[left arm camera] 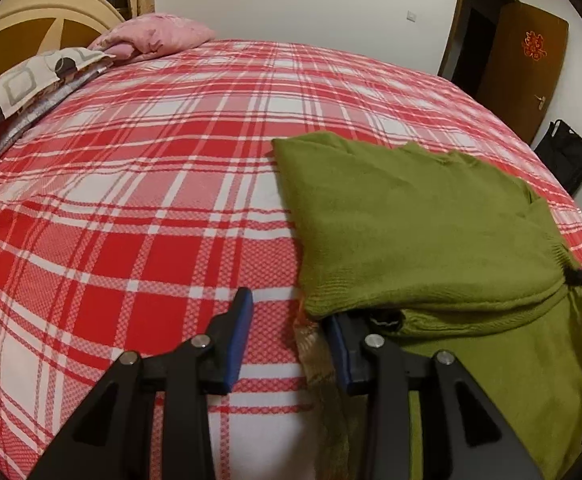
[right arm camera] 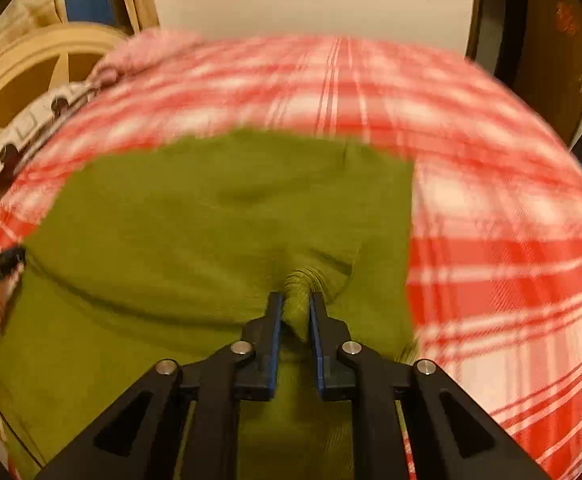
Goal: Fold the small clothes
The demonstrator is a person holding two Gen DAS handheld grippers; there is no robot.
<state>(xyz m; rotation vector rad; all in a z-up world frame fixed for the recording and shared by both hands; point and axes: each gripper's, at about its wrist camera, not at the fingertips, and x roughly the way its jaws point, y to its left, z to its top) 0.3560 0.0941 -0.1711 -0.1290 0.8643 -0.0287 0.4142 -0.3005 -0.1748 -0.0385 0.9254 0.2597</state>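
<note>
Right wrist view: the right tool (right arm camera: 294, 300) is clenching a bunched fold of the green sweater (right arm camera: 219, 216) lying ahead on the bed (right arm camera: 491, 240). The left tool (left arm camera: 287, 320) is standing released beside the hem; next, it needs to seize that corner.

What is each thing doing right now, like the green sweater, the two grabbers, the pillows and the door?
Green sweater: partly folded, lying on the plaid bed.
Right gripper: shut on a bunch of the sweater.
Left gripper: open at the sweater's hem, one finger under the edge, not pinching.
Pink pillow: lying at the head of the bed.
Patterned pillow: lying flat beside it.
Door: open.
</note>
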